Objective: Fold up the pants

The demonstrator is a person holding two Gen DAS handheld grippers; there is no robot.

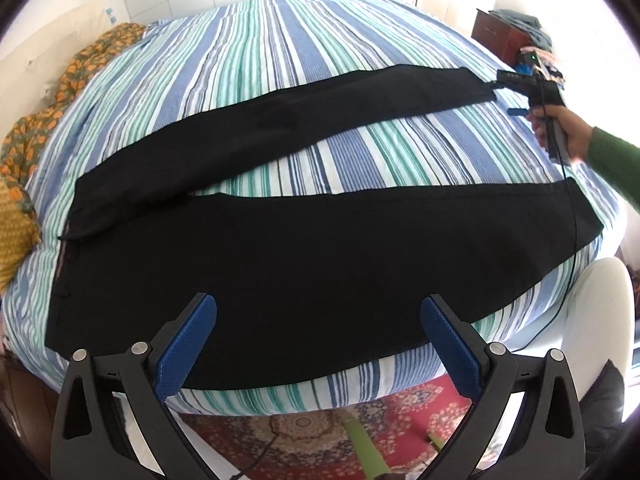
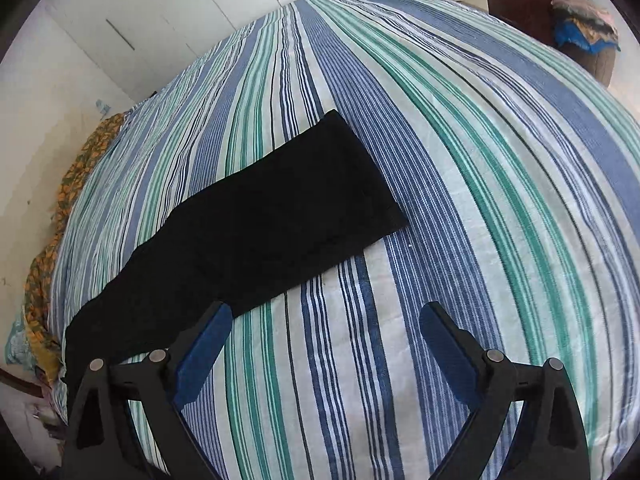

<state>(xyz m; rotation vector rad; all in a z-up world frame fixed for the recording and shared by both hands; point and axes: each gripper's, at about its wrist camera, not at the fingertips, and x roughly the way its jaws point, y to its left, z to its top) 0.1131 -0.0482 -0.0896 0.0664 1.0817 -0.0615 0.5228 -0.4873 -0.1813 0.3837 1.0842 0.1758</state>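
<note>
Black pants (image 1: 304, 248) lie flat on the striped bed (image 1: 260, 52), waist at the left and the two legs spread apart in a V toward the right. My left gripper (image 1: 320, 320) hovers open over the near leg by the bed's front edge, holding nothing. The right gripper (image 1: 500, 94), held by a hand in a green sleeve, sits at the hem of the far leg. In the right wrist view the right gripper (image 2: 326, 320) is open and empty over the sheet. Its left finger is at the edge of the far pant leg (image 2: 272, 220).
An orange floral cloth (image 1: 36, 132) is bunched along the bed's left side. A dark wooden cabinet (image 2: 520, 4) with a pile of clothes stands beyond the far right corner. A red patterned rug (image 1: 320, 432) covers the floor in front. A black cable (image 1: 572, 240) hangs across the near leg's hem.
</note>
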